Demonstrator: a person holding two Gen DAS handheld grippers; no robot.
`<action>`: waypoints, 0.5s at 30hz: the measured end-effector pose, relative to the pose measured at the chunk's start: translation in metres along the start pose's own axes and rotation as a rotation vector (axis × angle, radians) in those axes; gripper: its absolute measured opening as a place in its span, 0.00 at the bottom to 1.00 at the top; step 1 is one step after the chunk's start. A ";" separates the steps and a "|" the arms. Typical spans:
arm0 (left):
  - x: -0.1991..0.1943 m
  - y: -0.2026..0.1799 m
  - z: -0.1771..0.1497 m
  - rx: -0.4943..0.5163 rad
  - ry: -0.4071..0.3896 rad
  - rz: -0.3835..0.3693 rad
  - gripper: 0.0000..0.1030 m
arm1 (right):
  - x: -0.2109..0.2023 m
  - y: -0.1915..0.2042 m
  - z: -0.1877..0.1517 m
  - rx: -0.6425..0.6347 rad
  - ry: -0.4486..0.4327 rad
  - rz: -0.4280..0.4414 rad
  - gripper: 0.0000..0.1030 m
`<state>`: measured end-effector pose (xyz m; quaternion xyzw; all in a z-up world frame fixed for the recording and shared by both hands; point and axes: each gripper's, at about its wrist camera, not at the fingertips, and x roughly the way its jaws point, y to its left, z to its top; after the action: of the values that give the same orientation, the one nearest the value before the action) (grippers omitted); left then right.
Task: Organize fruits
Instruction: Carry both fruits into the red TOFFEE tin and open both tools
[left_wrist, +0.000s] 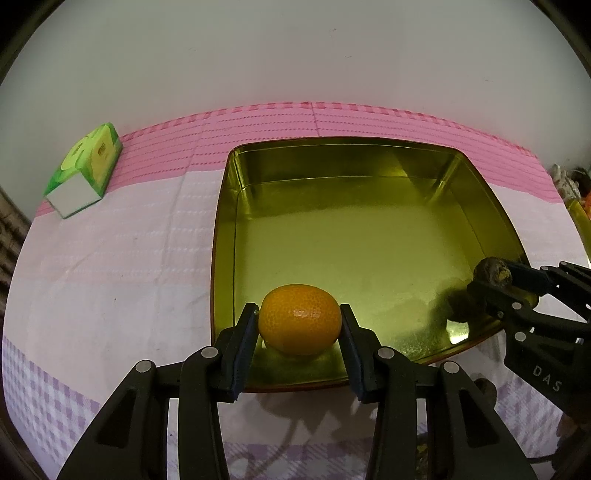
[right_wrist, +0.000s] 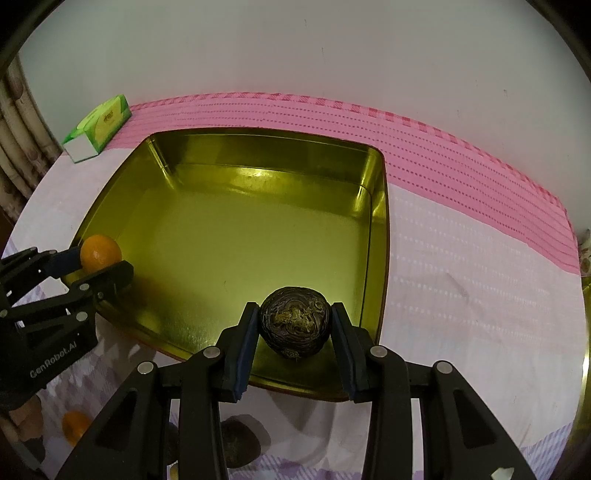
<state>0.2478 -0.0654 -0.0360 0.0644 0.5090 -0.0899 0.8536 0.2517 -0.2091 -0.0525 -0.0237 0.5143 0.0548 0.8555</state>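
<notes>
A golden square tin tray (left_wrist: 369, 162) (right_wrist: 258, 147) lies on the cloth-covered table. My left gripper (left_wrist: 299, 325) is shut on an orange (left_wrist: 299, 319) and holds it over the tray's near left corner; it shows in the right wrist view (right_wrist: 100, 253) too. My right gripper (right_wrist: 294, 326) is shut on a dark wrinkled fruit (right_wrist: 294, 325) over the tray's near right corner, and that fruit also shows in the left wrist view (left_wrist: 493, 275). The tray's floor is bare.
A green tissue box (left_wrist: 83, 173) (right_wrist: 99, 127) sits at the far left by the wall. Another orange (right_wrist: 74, 426) and a dark fruit (right_wrist: 238, 439) lie on the cloth in front of the tray. A second golden rim (right_wrist: 583, 369) shows at the right edge.
</notes>
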 end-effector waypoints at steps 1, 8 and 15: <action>0.000 0.000 0.000 -0.004 0.003 0.000 0.43 | 0.000 0.000 0.000 0.003 0.000 0.001 0.35; 0.000 0.002 0.002 -0.008 0.009 0.002 0.43 | -0.001 0.002 0.000 0.006 0.004 0.006 0.36; 0.001 0.002 0.002 -0.003 0.005 0.013 0.44 | -0.003 0.001 0.001 0.016 0.000 0.025 0.42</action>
<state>0.2502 -0.0637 -0.0355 0.0666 0.5108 -0.0835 0.8531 0.2510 -0.2084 -0.0488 -0.0106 0.5152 0.0615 0.8548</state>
